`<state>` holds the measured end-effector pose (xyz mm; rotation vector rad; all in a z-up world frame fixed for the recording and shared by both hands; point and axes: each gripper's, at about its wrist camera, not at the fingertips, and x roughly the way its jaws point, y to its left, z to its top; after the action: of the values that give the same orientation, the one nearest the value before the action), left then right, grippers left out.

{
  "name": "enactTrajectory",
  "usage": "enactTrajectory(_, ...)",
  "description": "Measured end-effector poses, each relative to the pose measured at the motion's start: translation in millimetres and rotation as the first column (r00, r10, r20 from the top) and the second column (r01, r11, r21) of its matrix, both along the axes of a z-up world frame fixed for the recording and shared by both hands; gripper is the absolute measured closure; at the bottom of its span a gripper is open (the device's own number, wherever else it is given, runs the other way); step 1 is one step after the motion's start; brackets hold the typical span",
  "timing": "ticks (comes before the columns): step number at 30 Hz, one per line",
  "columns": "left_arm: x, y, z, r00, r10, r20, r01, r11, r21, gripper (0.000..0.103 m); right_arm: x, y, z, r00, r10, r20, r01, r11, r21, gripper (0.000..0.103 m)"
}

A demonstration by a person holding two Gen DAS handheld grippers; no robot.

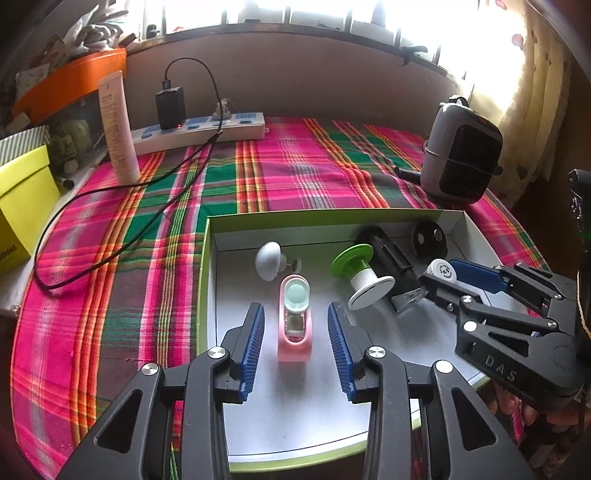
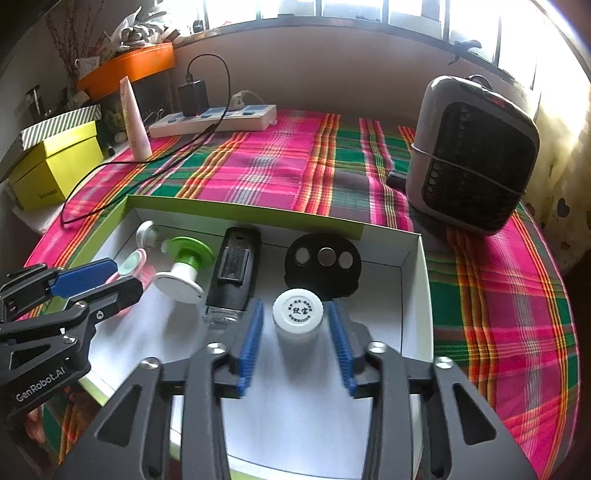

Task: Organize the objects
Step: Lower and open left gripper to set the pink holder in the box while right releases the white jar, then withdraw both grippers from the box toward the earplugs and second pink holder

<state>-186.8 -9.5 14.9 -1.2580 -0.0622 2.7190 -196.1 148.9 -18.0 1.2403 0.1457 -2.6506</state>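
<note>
Left hand-held gripper open around pink case, right hand-held gripper straddling white bottle

Woven plaid cloth; box — matt, probably cardboard; ribbed pads.

Ahead of you the table is spread with a pink, green and orange plaid cloth. Behind it a plain beige wall rises to a dark sill, and above that the barred window is blown out with daylight. On your right a pale patterned curtain glows in the sun. To your left, an orange shelf holds clutter, with a yellow box below it.
</note>
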Motion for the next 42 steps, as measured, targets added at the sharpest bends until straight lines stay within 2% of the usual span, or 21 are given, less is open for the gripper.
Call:
enactTrajectory(4, 4, 2, 4, 1.000, 0.003, -0.023, -0.004, 1.000, -0.027, 0.068, 1, 0, 0, 1.000, -0.006, 0.003, 0.006, 1.000, -0.002, 0.060)
enactTrajectory(21, 25, 2, 14, 0.999, 0.003, -0.048, -0.003, 1.000, 0.003, 0.067, 22, 1, 10, 0.999, -0.028, -0.034, 0.027, 0.999, -0.021, 0.060)
enactTrajectory(42, 59, -3, 26, 0.996, 0.014, -0.087, -0.014, 1.000, 0.001, 0.067, 56, -4, 26, 0.995, -0.035, -0.090, 0.032, 0.999, -0.036, 0.060)
